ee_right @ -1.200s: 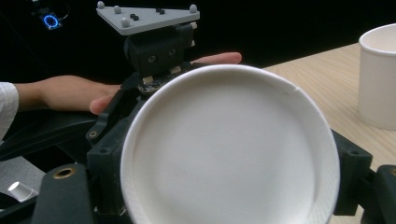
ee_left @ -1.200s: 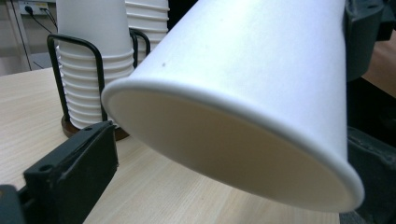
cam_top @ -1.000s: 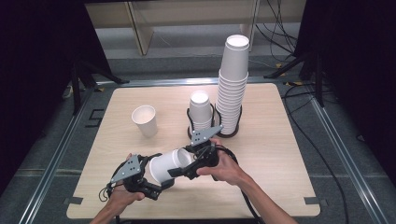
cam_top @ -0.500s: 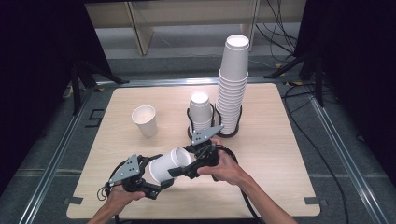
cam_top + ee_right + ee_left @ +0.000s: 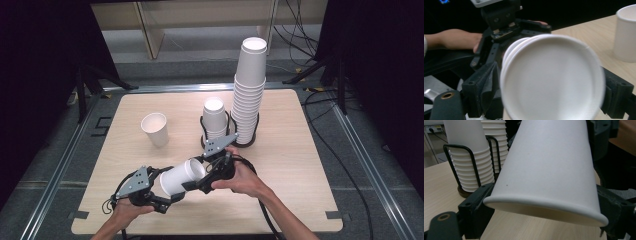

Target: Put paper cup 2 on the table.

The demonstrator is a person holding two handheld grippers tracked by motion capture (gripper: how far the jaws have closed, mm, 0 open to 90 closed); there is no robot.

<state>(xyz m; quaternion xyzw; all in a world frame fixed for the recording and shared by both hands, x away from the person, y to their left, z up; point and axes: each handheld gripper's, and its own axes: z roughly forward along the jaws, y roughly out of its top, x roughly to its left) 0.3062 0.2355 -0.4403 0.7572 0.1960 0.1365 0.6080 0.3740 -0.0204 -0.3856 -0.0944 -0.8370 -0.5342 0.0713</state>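
Pinching one paper cup [image 5: 182,176] from opposite ends, left gripper [image 5: 172,196] just closing and right gripper [image 5: 192,186] clamped risked crushing it.

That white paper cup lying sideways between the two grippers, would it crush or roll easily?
Probably yes to both. The paper cup looks thin-walled and hollow, so the left gripper, whose jaws have just been closing on its rim end, might dent it. It is likely very light. Being round and tapered, it would probably roll in a curve if released.
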